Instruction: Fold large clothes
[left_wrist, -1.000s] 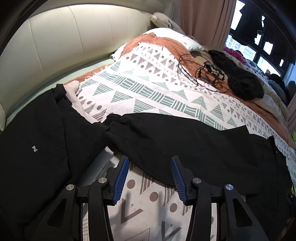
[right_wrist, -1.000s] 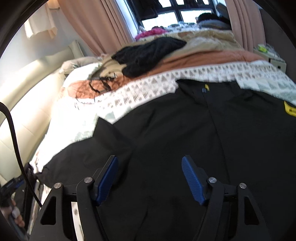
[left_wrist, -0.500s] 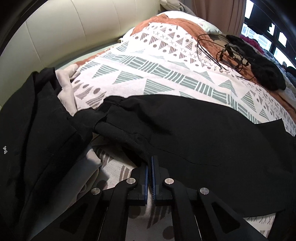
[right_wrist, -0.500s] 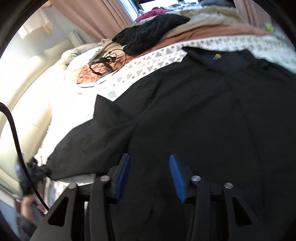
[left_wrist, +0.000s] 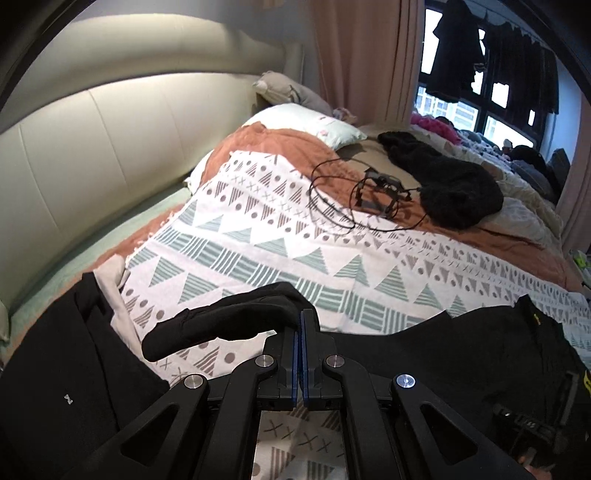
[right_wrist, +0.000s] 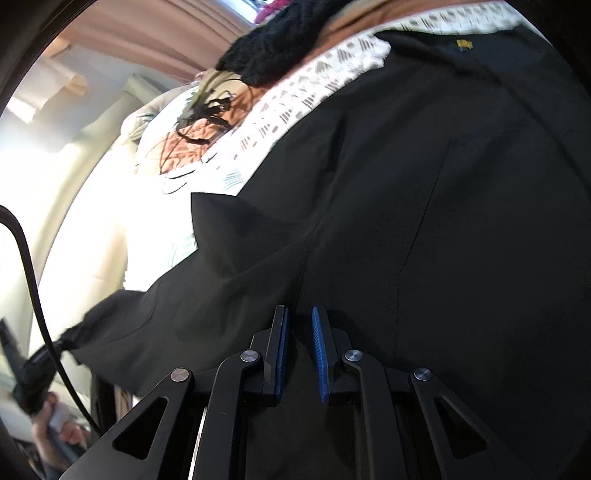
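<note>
A large black garment (left_wrist: 461, 354) lies spread on a patterned blanket (left_wrist: 295, 236) on the bed. My left gripper (left_wrist: 300, 314) is shut on the end of its sleeve (left_wrist: 229, 321), which hangs lifted off the blanket and droops to the left. In the right wrist view the same garment (right_wrist: 424, 221) fills the frame. My right gripper (right_wrist: 298, 314) is low over it, its jaws closing with a narrow gap left. A raised seam of the black cloth runs into that gap, and the pads do not visibly press it.
Another black garment (left_wrist: 55, 369) lies at the near left over grey cloth. A cable with a small black device (left_wrist: 380, 192) and a black knit item (left_wrist: 454, 188) lie farther up the bed. A padded headboard (left_wrist: 92, 147) runs along the left. A pillow (left_wrist: 306, 122) lies at the far end.
My left gripper closed on the sleeve and lifted it off the blanket. My right gripper dropped closer to the garment and its jaws narrowed from wide to a small gap.
</note>
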